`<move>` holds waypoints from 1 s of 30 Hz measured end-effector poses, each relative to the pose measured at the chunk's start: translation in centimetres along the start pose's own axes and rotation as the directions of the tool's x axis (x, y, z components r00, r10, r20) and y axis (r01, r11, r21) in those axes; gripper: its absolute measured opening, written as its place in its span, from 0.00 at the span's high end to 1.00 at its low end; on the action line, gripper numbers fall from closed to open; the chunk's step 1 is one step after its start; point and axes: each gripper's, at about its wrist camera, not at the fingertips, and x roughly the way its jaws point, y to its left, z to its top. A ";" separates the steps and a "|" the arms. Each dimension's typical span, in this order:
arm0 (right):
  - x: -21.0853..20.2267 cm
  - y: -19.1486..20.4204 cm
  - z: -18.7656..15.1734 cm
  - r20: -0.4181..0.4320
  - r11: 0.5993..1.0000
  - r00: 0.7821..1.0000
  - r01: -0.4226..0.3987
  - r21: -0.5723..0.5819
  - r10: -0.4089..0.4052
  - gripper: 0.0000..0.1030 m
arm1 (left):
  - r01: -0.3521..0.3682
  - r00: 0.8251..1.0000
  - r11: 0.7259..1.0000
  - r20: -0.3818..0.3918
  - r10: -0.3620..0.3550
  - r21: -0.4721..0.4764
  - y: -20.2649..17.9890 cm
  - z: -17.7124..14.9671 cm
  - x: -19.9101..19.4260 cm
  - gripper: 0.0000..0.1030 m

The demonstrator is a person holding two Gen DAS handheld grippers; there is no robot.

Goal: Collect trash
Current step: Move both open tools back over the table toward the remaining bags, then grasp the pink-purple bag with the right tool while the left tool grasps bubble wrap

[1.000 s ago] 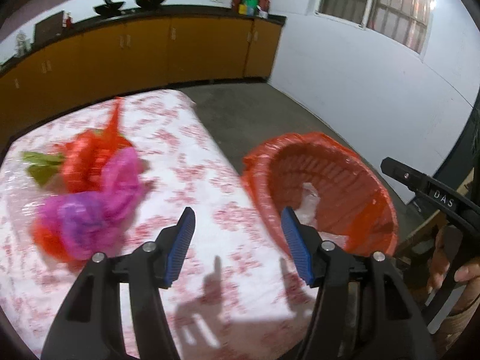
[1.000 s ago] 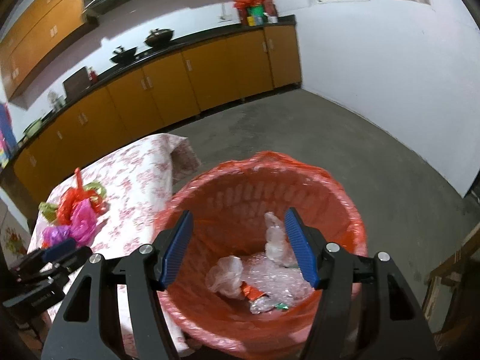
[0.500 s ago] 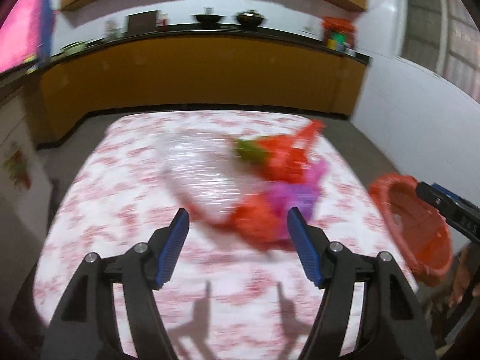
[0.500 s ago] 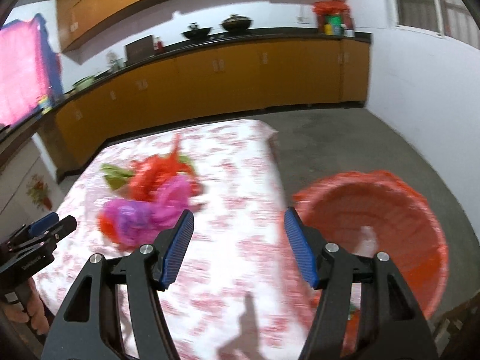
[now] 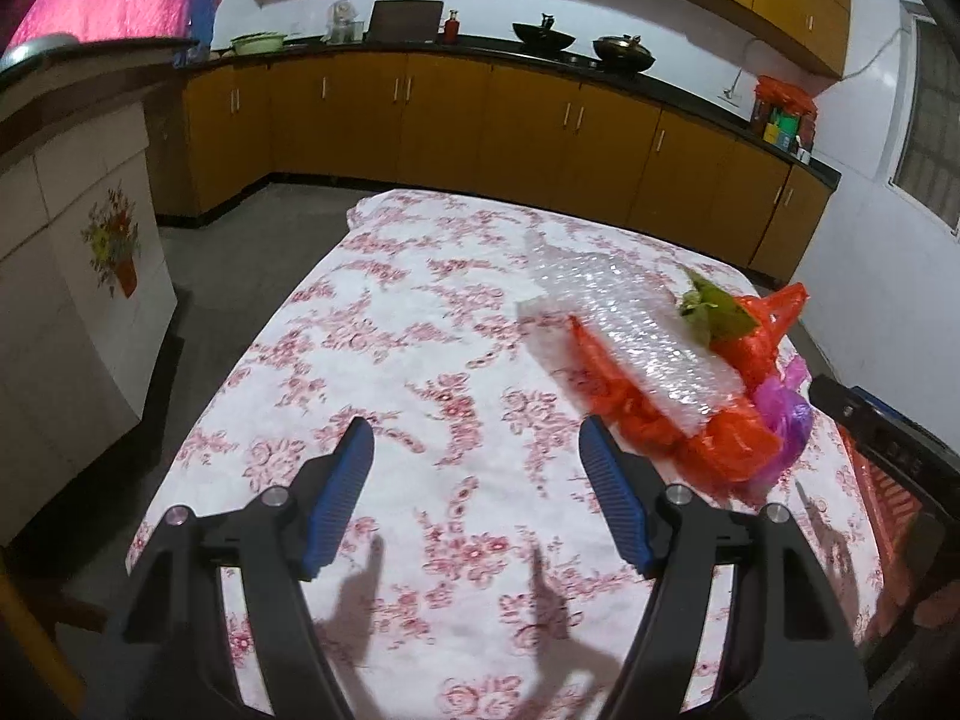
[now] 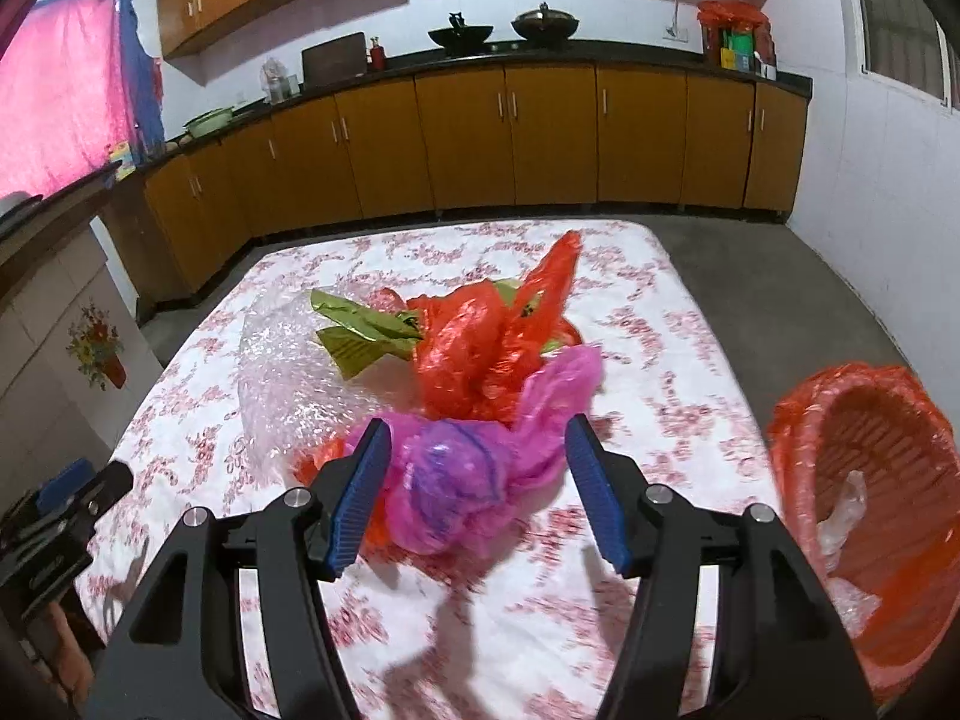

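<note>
Now both grippers hover over the floral-clothed counter (image 5: 420, 360), jaws apart and empty.
Left gripper (image 5: 474, 480) has just widened; right gripper (image 6: 474, 468) frames the crumpled pink plastic bag (image 6: 480, 468), beside the orange-lined basket (image 6: 870, 510).

Crumpled pink bag (image 6: 474, 480), red bags (image 6: 480, 354), bubble wrap (image 6: 282, 384) heaped on table; red-lined bin (image 6: 870, 540) beside.

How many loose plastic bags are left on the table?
3, maybe more underneath: a pink bag nearest the right gripper, an upright red bag behind it, and another red bag under the bubble wrap.
</note>
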 end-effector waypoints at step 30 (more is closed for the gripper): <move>0.1 -0.7 -2.6 -0.071 0.997 0.995 -0.068 -0.030 0.066 0.77 | 0.174 0.981 0.984 -0.082 -0.176 -0.042 -3.1 1.2 3.0 0.33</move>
